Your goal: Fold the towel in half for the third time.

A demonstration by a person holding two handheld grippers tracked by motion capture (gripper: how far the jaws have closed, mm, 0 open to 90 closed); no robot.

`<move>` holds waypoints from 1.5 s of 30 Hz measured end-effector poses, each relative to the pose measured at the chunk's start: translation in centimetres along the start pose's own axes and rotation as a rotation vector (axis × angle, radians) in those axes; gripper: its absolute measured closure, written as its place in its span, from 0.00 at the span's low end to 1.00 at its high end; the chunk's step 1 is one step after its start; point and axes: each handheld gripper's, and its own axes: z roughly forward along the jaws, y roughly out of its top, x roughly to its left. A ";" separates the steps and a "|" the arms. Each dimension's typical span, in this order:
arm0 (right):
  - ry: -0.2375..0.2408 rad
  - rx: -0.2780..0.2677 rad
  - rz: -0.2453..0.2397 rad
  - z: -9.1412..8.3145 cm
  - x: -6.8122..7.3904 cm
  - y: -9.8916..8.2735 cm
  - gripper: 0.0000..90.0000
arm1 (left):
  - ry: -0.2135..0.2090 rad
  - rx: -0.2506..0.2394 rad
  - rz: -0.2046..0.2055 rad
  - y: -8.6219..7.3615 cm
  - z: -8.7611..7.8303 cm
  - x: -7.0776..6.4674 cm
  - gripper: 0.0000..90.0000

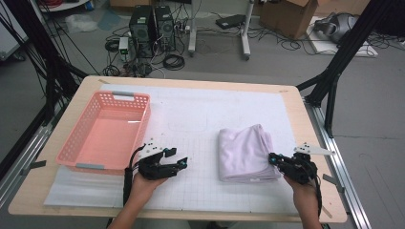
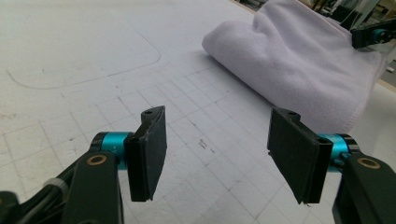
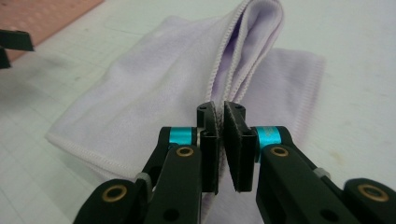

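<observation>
I see the folded lilac towel lying on the white gridded mat, right of the middle of the surface and toward my near edge. It is folded into a thick pad; in the right gripper view the towel has one layered edge standing up as a ridge, its stitched hems running down to the pads.

My right gripper is at the towel's near right corner. In its own view the right gripper has its jaws drawn together on that raised edge, with the cloth pinched between the pads, so it is gripping the towel.

My left gripper sits to the towel's left, well apart from it, low over bare mat. In its own view the left gripper has its jaws standing wide with nothing between them, pointed across the grid toward the towel, and the tip of the other gripper peeks over the cloth's far side.

Farther left, the pink plastic basket rests at the mat's left edge, just behind the left gripper. Beyond the surface, the floor holds two black computer towers, loose cables and a cardboard box.
</observation>
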 end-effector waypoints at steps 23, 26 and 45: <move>-0.076 0.024 -0.146 3.5 0.5 0.9 0.69 | 0.005 -0.017 -0.024 0.1 -0.3 0.1 0.42; -0.118 0.112 -0.153 4.9 0.0 0.6 0.72 | 0.006 -0.015 -0.025 0.1 -0.4 0.2 0.42; -0.132 0.070 -0.159 5.3 0.3 4.1 0.66 | 0.006 -0.013 -0.033 0.1 -0.3 0.3 0.42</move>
